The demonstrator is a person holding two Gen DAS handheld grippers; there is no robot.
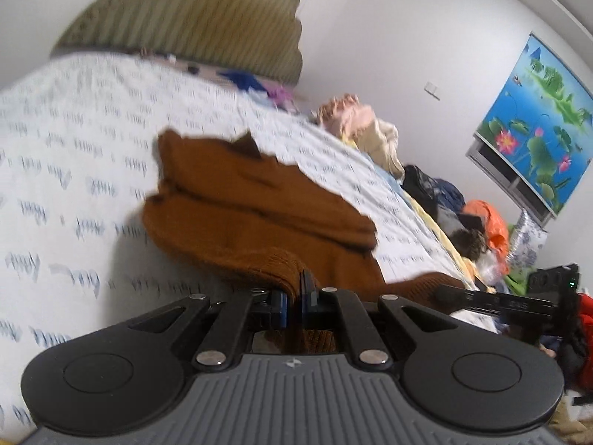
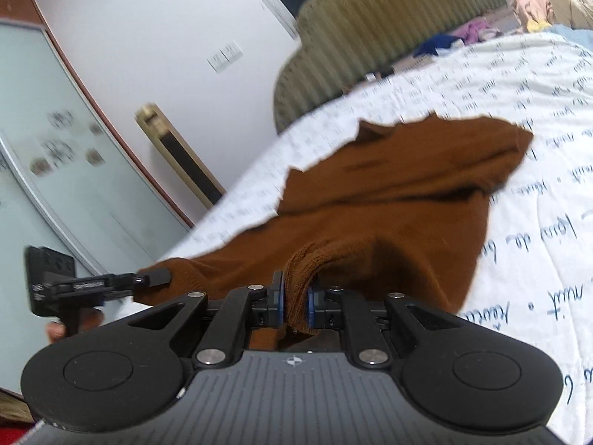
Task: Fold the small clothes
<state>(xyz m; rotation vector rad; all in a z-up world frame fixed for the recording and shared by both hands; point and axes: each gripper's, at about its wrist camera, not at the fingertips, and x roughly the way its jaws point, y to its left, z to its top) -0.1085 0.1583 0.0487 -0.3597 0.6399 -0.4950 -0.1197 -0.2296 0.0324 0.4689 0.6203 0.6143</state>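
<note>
Clamping one brown sweater (image 1: 259, 200) hem, both jaws closed: left hand-held gripper (image 1: 296, 293), right hand-held gripper (image 2: 294, 296). Ahead: one headboard (image 1: 207, 18); beyond, one clothes pile (image 1: 370, 129) on bed (image 1: 74, 129).

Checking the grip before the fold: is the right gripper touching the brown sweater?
Touching. The right wrist view shows the right gripper with its blue pads pinched on a bunched edge of the brown sweater.

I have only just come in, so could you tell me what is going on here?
A person is folding a brown sweater on a bed, with a gripper in each hand. The left gripper and the right gripper each have their jaws shut on its ribbed near edge. That edge is lifted off the sheet, while the rest lies on the bed.
</note>
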